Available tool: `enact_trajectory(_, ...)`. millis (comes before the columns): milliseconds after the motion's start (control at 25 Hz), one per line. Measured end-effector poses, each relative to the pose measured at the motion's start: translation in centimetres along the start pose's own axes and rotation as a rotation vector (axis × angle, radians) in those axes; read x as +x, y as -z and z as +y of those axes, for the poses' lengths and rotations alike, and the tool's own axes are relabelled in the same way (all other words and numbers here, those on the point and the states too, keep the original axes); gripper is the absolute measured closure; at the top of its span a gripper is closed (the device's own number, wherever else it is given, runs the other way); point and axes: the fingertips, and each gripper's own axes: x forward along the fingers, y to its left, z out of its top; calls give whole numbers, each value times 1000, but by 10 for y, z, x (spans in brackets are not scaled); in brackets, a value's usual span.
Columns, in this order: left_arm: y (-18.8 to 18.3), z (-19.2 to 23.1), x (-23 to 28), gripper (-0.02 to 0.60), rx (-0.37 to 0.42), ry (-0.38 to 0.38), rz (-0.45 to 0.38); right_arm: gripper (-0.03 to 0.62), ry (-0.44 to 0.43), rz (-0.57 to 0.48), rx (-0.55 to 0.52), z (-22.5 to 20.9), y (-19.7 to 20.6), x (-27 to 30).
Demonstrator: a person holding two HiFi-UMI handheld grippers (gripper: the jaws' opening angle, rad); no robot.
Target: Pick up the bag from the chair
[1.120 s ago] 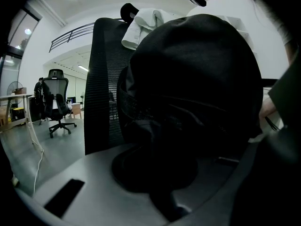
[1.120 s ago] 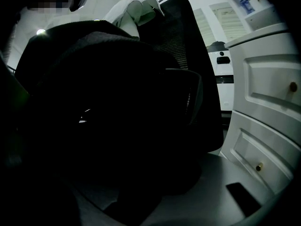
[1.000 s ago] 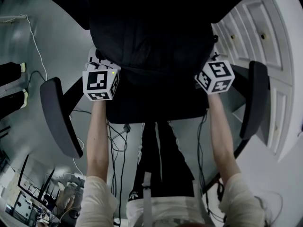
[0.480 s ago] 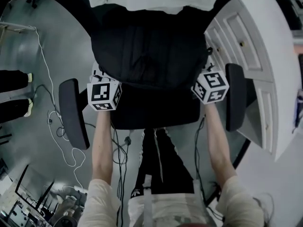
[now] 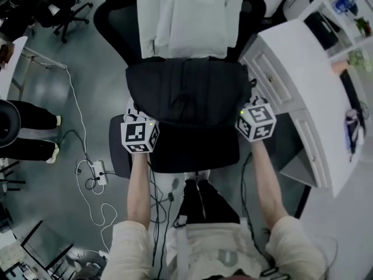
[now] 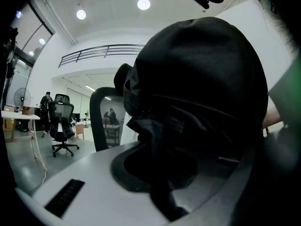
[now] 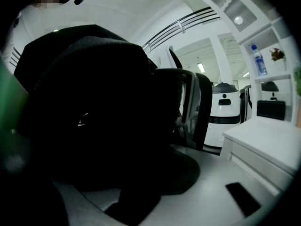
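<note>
The black fabric bag [image 5: 185, 92] hangs between the two grippers. It is over the seat of the black office chair [image 5: 198, 149] and, as far as the head view tells, clear of it, with the seat's front part showing bare below the bag. The left gripper [image 6: 163, 186] holds the end of the bag on the chair's left side. Its jaws are pressed almost together on a thin fold or strap of the dark cloth. The right gripper [image 7: 128, 192] holds the opposite end, and its jaws stand about half spread, pinching a thicker bunch of the same cloth. On the chair's backrest, beyond the bag, a pale garment [image 5: 189, 16] is draped. A white cabinet [image 5: 303, 92] stands just beside the chair on the right gripper's side.

The step in hand looks like the lift itself. To do it well, both grips should be firm and the two hands should rise level with each other, so the bag neither tips nor slides toward one end. The left hold is on very little cloth, so a jerk could pull it free. A smooth, even rise suits better. The bag should stay off the draped garment and away from the cabinet's corner. It should also go high enough for its sagging bottom to clear the chair before it is carried sideways.
</note>
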Motion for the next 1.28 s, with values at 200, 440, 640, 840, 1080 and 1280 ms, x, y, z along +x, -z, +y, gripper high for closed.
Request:
enact_trajectory(200,-78,-1,-52,566,20,-24,-61,462,-14,-62,-27,36,-71,-45)
enact_trajectory(440,-136,-14,-116,566,48,-59,-124,462,-6,-116,-76,73,-112,-105)
enact_trajectory(640,-155,-32,-155,565,61,-64,-156,461,3,-158,-89,97,-129,-151)
enact_trajectory(840,-169,-49,-178,565,102,-55,-182,461,22,-176,-78,106,-131,-184)
enact_trajectory(1080,-158,-70,-194,565,109,-39,-165,461,32,-179,-72,107,-110,-208)
enact_trajectory(1280,-148,-72,-197,565,101,-41,-144,461,31,-165,-55,111,-101,-209)
